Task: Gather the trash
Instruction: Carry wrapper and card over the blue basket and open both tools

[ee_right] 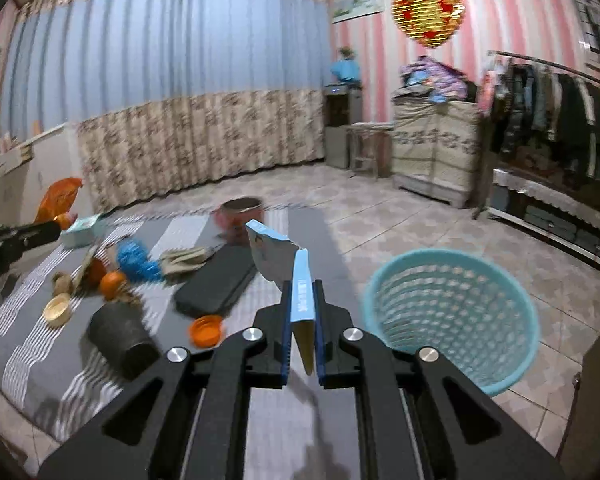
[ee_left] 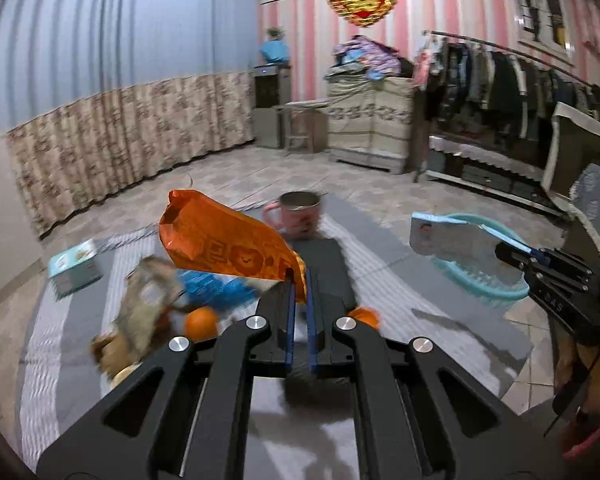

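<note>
My left gripper is shut on an orange foil snack bag, which hangs lifted above the striped mat. My right gripper is shut on a flattened light-blue carton, held up just left of the teal mesh basket. In the left wrist view the right gripper and its blue carton hover in front of the teal basket at the right. In the right wrist view the left gripper shows at the far left with the orange bag.
On the mat lie a pink mug, a black flat case, a blue scrubby item, oranges, an orange lid, a dark cylinder, a small teal box and a tan lid. Tiled floor surrounds the mat; furniture and a clothes rack line the far wall.
</note>
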